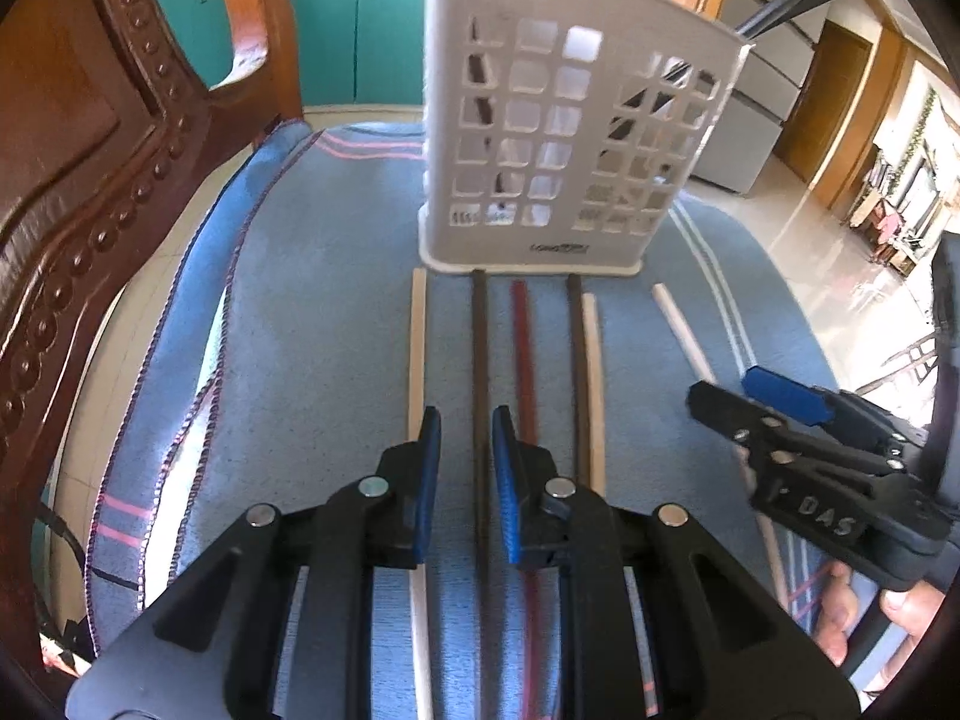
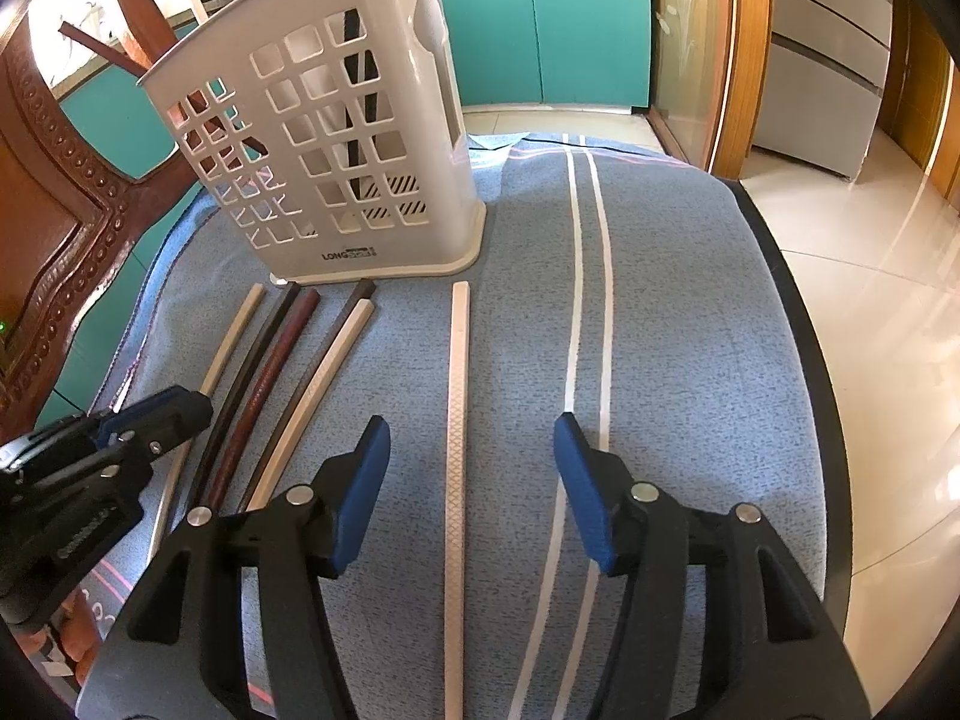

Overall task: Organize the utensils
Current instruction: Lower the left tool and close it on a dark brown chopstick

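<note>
Six chopsticks lie loose on a blue cloth (image 2: 690, 300) that covers the table, their long axes running from the near edge toward a white perforated utensil holder (image 1: 552, 138) standing upright at the far side. Five form a close row just in front of the holder: a cream chopstick (image 1: 417, 348) on the left, then a dark brown chopstick (image 1: 480, 360), a reddish chopstick (image 1: 523, 354), a second dark chopstick (image 1: 577, 360) and a second cream chopstick (image 1: 594, 372) lying against it. Their far ends reach nearly to the holder's base. The sixth, a pale chopstick with a cross-hatched surface (image 2: 457, 420), lies apart to the right, also pointing toward the holder, near the cloth's two white stripes. More dark chopsticks stand tilted inside the holder, their ends jutting above its rim.

The left gripper (image 1: 467, 444) hangs over the row, its blue-padded fingers (image 1: 427, 480) drawn close together with only a narrow gap; the dark brown chopstick shows through that gap below, and no contact with it can be made out. The right gripper (image 2: 471, 468) hovers over the lone pale chopstick with its fingers spread well apart on either side of it, pinching nothing. A carved wooden chair (image 1: 90, 150) stands at the left.
</note>
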